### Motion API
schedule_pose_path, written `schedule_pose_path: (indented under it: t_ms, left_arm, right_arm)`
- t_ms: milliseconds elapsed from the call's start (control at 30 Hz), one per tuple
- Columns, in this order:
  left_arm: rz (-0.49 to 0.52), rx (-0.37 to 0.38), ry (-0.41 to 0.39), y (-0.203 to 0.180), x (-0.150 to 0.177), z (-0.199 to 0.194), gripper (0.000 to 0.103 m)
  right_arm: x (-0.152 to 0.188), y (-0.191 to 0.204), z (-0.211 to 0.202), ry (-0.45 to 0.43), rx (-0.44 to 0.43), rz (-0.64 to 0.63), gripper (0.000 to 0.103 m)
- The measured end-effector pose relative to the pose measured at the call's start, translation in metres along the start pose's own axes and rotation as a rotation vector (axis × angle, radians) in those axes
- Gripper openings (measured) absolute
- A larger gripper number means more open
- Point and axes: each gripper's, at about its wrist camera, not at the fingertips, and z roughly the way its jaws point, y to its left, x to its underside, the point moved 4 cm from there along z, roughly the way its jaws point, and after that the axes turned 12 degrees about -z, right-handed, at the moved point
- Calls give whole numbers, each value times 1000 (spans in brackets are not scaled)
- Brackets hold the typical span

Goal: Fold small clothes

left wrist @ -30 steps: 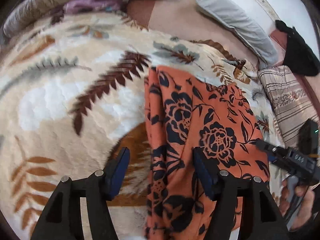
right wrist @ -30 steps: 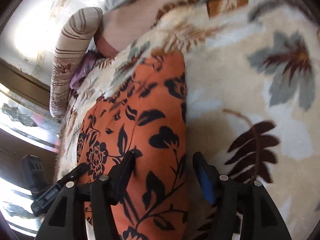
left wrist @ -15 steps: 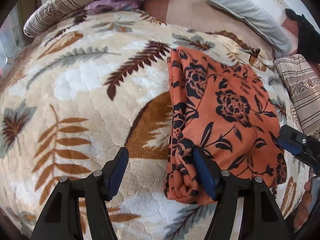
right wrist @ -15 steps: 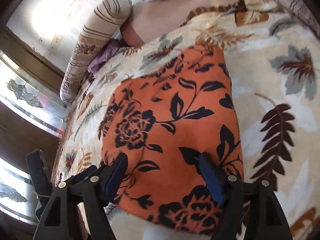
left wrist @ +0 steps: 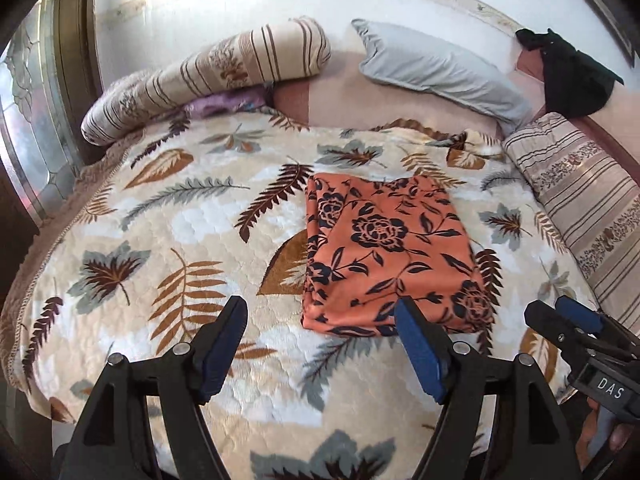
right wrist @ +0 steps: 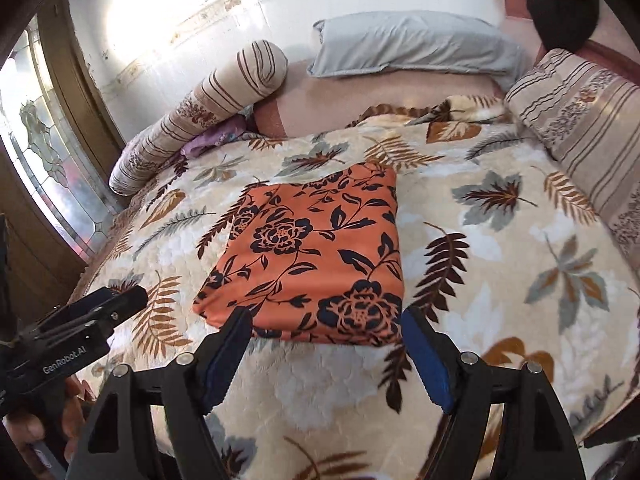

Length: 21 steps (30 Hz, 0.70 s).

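An orange garment with black flowers [left wrist: 384, 252] lies folded into a flat rectangle on the leaf-patterned blanket [left wrist: 180, 248]; it also shows in the right wrist view [right wrist: 312, 256]. My left gripper [left wrist: 320, 340] is open and empty, held above the blanket in front of the garment's near left corner. My right gripper [right wrist: 326, 344] is open and empty, just in front of the garment's near edge. Each gripper appears at the edge of the other's view, the right one [left wrist: 560, 324] and the left one [right wrist: 116, 304].
A striped bolster [left wrist: 208, 76] and a grey pillow [left wrist: 436, 72] lie at the bed's head. A striped cushion [left wrist: 588, 204] lies at the right. A black cloth [left wrist: 572, 76] hangs at the back right. A purple cloth [left wrist: 224, 104] lies under the bolster. A glass door [right wrist: 48, 168] stands left.
Both grippers have pulled back and up from the garment, which now lies free and fully in view. Both stay open.
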Motion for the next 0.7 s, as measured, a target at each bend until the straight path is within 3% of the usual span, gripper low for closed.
schedule_pose_path:
  t_ms: [100, 200, 267, 700]
  left_arm:
    - [2, 6, -36, -6, 5, -23, 88]
    - [-5, -12, -87, -10, 7, -43, 91]
    - [-7, -16, -80, -12, 7, -45, 95]
    - [2, -50, -66, -12, 9, -32, 95]
  right_arm:
    - [6, 6, -24, -19, 28, -26, 83]
    - [9, 10, -42, -37, 45, -54, 84]
    - [10, 11, -47, -38, 56, -59, 84]
    - [15, 17, -37, -9, 87, -95, 84]
